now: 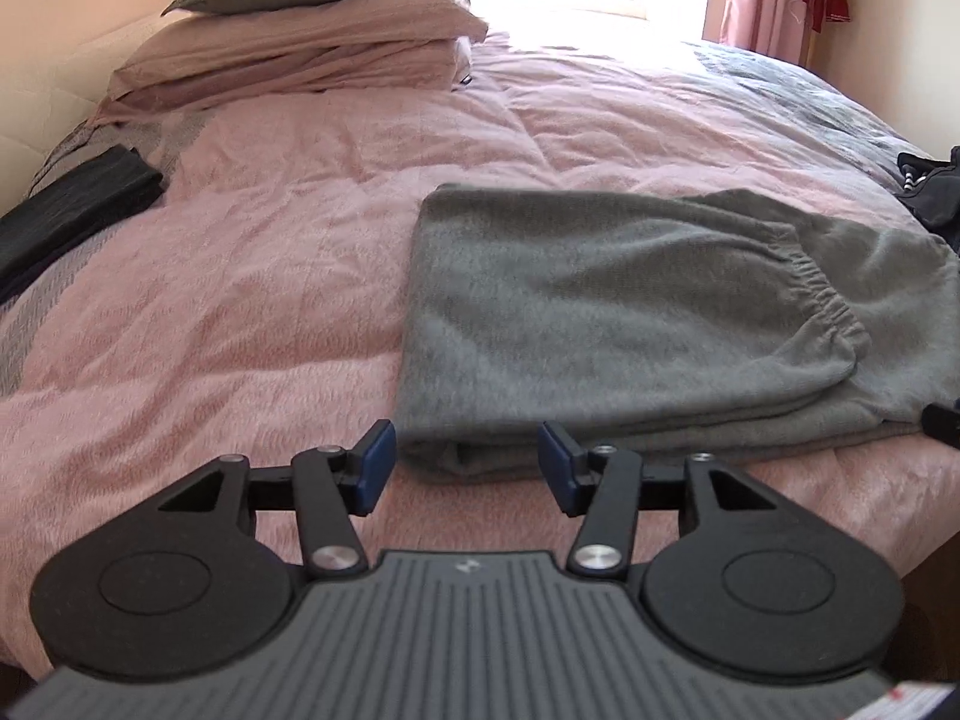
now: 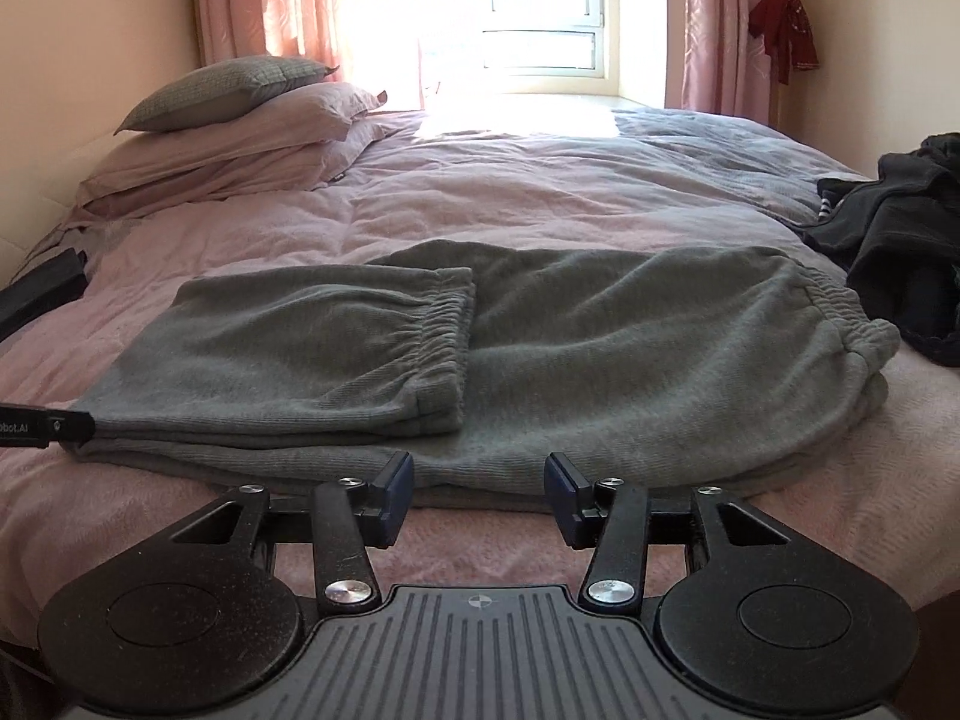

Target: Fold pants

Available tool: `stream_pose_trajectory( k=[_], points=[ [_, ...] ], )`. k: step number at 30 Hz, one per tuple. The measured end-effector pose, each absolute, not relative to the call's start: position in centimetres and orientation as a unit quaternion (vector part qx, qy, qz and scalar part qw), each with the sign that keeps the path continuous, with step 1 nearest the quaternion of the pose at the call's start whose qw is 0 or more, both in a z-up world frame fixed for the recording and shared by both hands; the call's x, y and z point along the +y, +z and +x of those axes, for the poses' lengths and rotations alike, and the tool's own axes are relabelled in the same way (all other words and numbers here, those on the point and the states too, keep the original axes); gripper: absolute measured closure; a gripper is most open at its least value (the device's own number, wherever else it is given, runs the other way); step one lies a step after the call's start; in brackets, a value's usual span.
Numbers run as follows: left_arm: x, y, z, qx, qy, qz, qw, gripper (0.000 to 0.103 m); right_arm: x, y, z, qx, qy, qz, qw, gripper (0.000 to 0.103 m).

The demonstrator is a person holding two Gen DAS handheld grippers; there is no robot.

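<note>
Grey sweatpants (image 1: 630, 312) (image 2: 480, 360) lie folded on the pink duvet near the bed's front edge. Their leg cuffs (image 2: 447, 330) are laid back over the middle, and the elastic waistband (image 2: 840, 312) is at the right. My left gripper (image 1: 467, 465) stands open just in front of the fold's left front corner, with nothing between its blue pads. My right gripper (image 2: 479, 495) is open too, just short of the front edge of the pants near their middle. The left gripper's finger tip (image 2: 54, 426) shows at the left end of the fold in the right wrist view.
A pink duvet (image 1: 270, 240) covers the bed. Stacked pillows (image 1: 288, 42) lie at the far left. A folded black garment (image 1: 72, 204) rests at the left edge. A heap of dark clothes (image 2: 900, 252) sits at the right. A window (image 2: 540, 18) with pink curtains lies beyond.
</note>
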State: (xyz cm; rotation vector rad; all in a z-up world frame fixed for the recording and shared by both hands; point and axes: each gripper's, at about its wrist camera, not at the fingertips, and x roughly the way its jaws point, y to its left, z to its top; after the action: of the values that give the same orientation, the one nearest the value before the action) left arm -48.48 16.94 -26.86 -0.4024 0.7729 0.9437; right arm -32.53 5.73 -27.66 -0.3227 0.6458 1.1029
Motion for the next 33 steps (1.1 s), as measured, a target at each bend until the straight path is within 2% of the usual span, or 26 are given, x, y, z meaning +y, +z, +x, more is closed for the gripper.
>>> stream_pose_trajectory(
  k=[3,7,13,20,21,22,24,29,33],
  points=[
    [17.5,-28.2,-50.2,0.337,0.424,-0.27,0.796,0.051,4.5,-27.9,-31.2,0.311,0.498,-0.14,0.797,0.058],
    [19.1,-29.4,-54.1,0.234,0.408,-0.392,0.791,0.05,2.6,-28.3,-29.2,0.33,0.475,-0.126,0.806,0.057],
    [24.0,-30.3,-55.4,0.198,0.368,-0.455,0.786,0.049,0.1,-28.3,-25.8,0.346,0.435,-0.093,0.826,0.057],
    [25.0,-33.8,-54.9,0.092,0.343,-0.56,0.749,0.05,-2.0,-28.0,-21.9,0.356,0.381,-0.06,0.851,0.057],
    [24.7,-33.8,-54.9,0.084,0.355,-0.558,0.746,0.059,-2.3,-28.0,-21.6,0.357,0.375,-0.058,0.853,0.057],
    [24.5,-33.7,-54.7,0.087,0.369,-0.551,0.744,0.072,-2.7,-28.1,-21.1,0.358,0.369,-0.056,0.856,0.057],
    [24.0,-32.9,-54.1,0.104,0.395,-0.522,0.748,0.078,-3.3,-28.2,-20.3,0.36,0.36,-0.054,0.859,0.057],
    [20.6,-25.9,-48.7,0.162,0.452,-0.307,0.822,0.084,-5.2,-28.2,-18.2,0.358,0.336,-0.04,0.87,0.057],
    [17.6,-20.4,-43.3,0.163,0.433,-0.204,0.863,0.085,-7.7,-27.7,-16.1,0.346,0.314,-0.022,0.884,0.057]
  ],
)
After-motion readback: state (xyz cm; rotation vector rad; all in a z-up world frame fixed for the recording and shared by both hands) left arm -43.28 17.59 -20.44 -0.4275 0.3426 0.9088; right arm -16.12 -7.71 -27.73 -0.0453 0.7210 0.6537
